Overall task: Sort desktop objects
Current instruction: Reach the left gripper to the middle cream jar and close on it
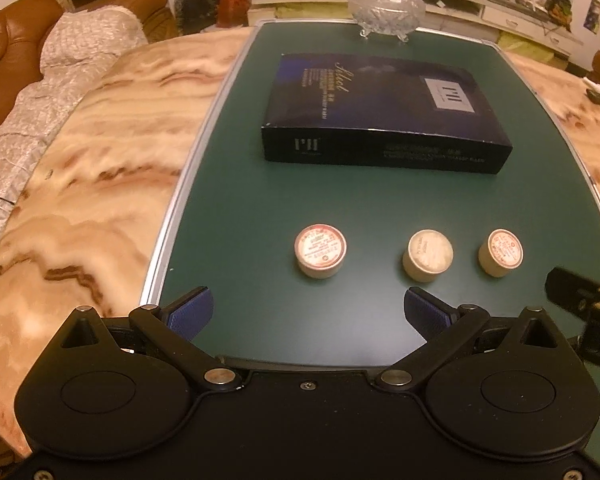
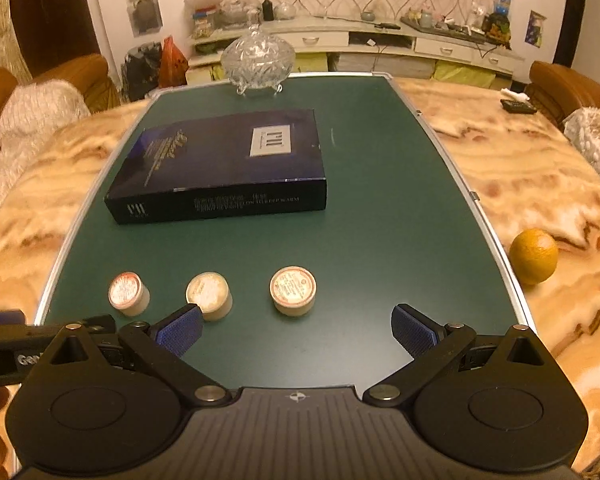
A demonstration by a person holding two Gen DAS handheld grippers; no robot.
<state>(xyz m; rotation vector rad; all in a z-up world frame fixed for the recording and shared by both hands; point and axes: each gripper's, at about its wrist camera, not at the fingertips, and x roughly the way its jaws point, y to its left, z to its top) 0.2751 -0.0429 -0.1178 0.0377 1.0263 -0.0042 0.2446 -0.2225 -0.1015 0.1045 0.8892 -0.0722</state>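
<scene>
Two hand-held grippers hover over the near end of a green board (image 1: 380, 208) that lies on a marble-patterned table (image 1: 100, 160). The left gripper (image 1: 308, 314) is spread wide, its blue pads (image 1: 190, 312) touching nothing. The right gripper (image 2: 298, 326) is likewise wide apart and empty; its left pad sits just in front of the middle tub, and contact cannot be told.

Three small round tubs stand in a row near the grippers, apart from one another: from left to right, a left tub (image 1: 320, 254) with a red-printed lid, a middle tub (image 1: 428, 256) with a pale lid, and a right tub (image 1: 500, 253) with a red-printed lid.

Beyond them lies one dark blue box (image 1: 380, 120), flat. At the far edge stands one lidded glass dish (image 1: 386, 4). One orange (image 2: 534, 256) rests on the table, right of the board.
</scene>
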